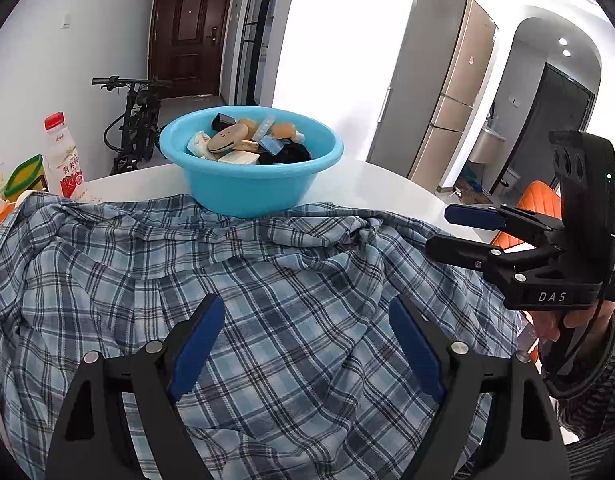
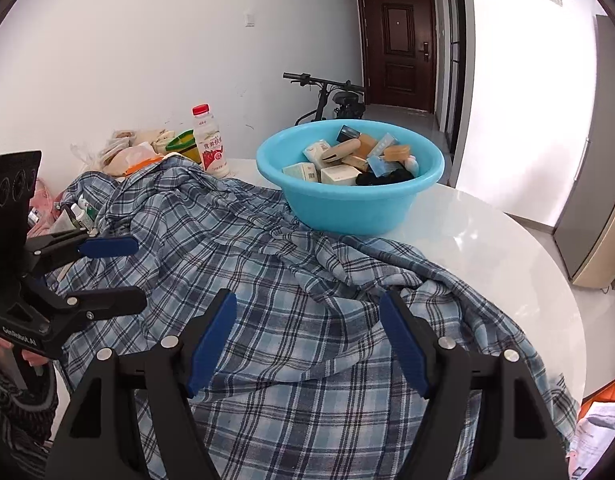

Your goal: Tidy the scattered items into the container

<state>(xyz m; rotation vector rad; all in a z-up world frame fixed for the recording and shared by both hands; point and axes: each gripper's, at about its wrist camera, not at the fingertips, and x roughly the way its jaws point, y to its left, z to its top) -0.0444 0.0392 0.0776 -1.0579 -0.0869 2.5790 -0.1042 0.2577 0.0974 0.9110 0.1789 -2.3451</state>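
A blue plastic basin stands at the far side of the table, partly on a blue plaid cloth. It holds several small boxes, soap bars and a black item. My left gripper is open and empty above the cloth, well short of the basin. My right gripper is open and empty too, over the cloth's right side. No loose items show on the cloth.
A red-capped milk bottle stands left of the basin, with a green-rimmed jar and bags of clutter behind. Small bottles lie at the cloth's left edge. The white tabletop shows at right. An orange chair stands beyond.
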